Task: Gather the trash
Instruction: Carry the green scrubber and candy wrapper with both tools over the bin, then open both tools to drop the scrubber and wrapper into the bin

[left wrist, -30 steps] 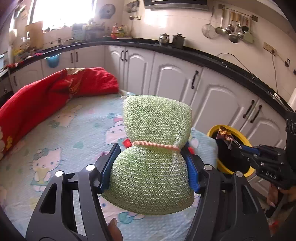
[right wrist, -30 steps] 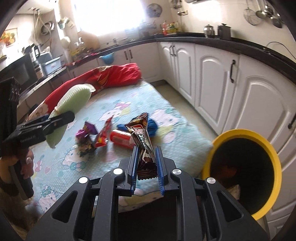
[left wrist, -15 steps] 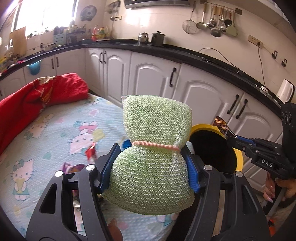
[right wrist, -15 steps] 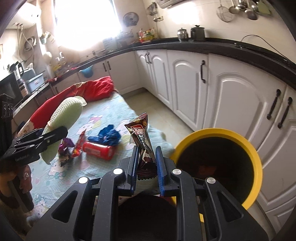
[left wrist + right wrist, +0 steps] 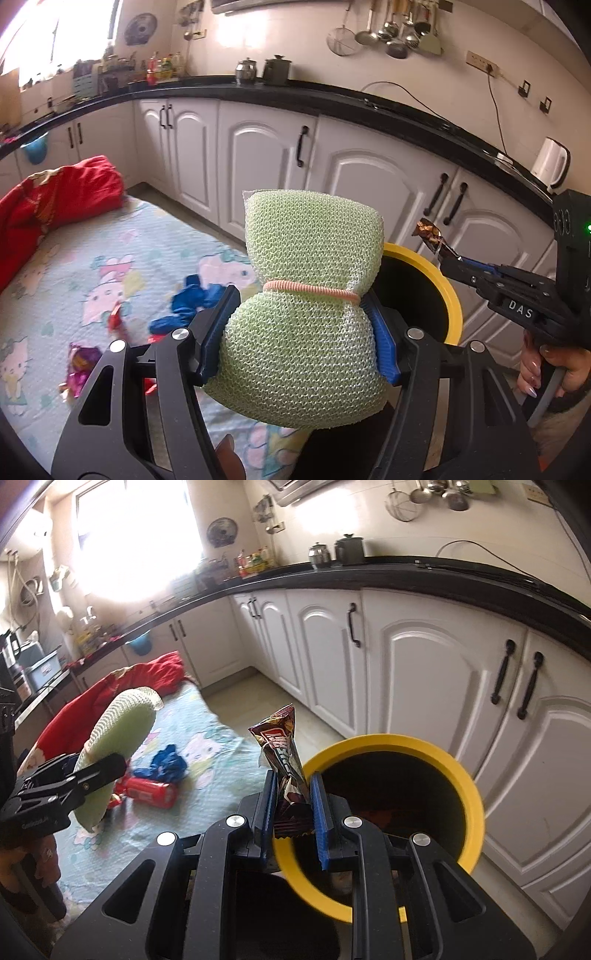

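Observation:
My left gripper [image 5: 303,328] is shut on a green mesh sponge [image 5: 310,291] tied at the waist with an orange band. It stands upright between the blue pads. My right gripper [image 5: 293,808] is shut on a brown snack wrapper [image 5: 282,749], held just over the near rim of the yellow-rimmed bin [image 5: 465,775]. The left wrist view shows that bin [image 5: 439,277] behind the sponge, with the right gripper [image 5: 448,258] and its wrapper [image 5: 428,232] above the rim. The right wrist view shows the sponge [image 5: 118,738] at the left.
More litter lies on the cartoon-print mat [image 5: 221,771]: a red can [image 5: 149,792], a blue crumpled piece [image 5: 168,764], shiny wrappers [image 5: 83,365]. A red blanket [image 5: 55,195] is bunched at its far end. White cabinets [image 5: 424,686] run behind the bin.
Both grippers have swung rightward from over the mat toward the bin. The bin now lies under the right gripper's tips, and behind the sponge in the left wrist view. Both grips are unchanged.

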`<state>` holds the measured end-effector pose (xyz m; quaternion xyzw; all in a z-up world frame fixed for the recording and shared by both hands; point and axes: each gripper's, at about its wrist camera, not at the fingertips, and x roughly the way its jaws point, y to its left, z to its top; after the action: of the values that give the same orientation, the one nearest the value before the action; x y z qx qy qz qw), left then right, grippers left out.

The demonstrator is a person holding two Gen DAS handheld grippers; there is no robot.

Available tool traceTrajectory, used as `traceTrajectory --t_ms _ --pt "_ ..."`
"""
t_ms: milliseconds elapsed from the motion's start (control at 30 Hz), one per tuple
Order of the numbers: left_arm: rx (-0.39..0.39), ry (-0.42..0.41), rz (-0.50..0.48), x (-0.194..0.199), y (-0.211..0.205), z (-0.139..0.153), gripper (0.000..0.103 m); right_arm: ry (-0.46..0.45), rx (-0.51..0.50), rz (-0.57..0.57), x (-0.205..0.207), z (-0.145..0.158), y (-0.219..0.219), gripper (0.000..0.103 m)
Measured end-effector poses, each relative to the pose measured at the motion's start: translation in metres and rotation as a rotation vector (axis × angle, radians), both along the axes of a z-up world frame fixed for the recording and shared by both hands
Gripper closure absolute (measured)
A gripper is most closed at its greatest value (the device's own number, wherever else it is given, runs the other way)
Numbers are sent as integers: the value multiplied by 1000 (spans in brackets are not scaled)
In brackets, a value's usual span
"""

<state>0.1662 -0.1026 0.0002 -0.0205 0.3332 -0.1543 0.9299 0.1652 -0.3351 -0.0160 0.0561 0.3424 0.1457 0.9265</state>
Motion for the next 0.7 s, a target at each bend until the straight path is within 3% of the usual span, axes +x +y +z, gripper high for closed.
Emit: traceTrajectory --t_ms 700 --pt "22 75 -145 31 -88 -35 46 109 15 -174 11 -48 -69 85"
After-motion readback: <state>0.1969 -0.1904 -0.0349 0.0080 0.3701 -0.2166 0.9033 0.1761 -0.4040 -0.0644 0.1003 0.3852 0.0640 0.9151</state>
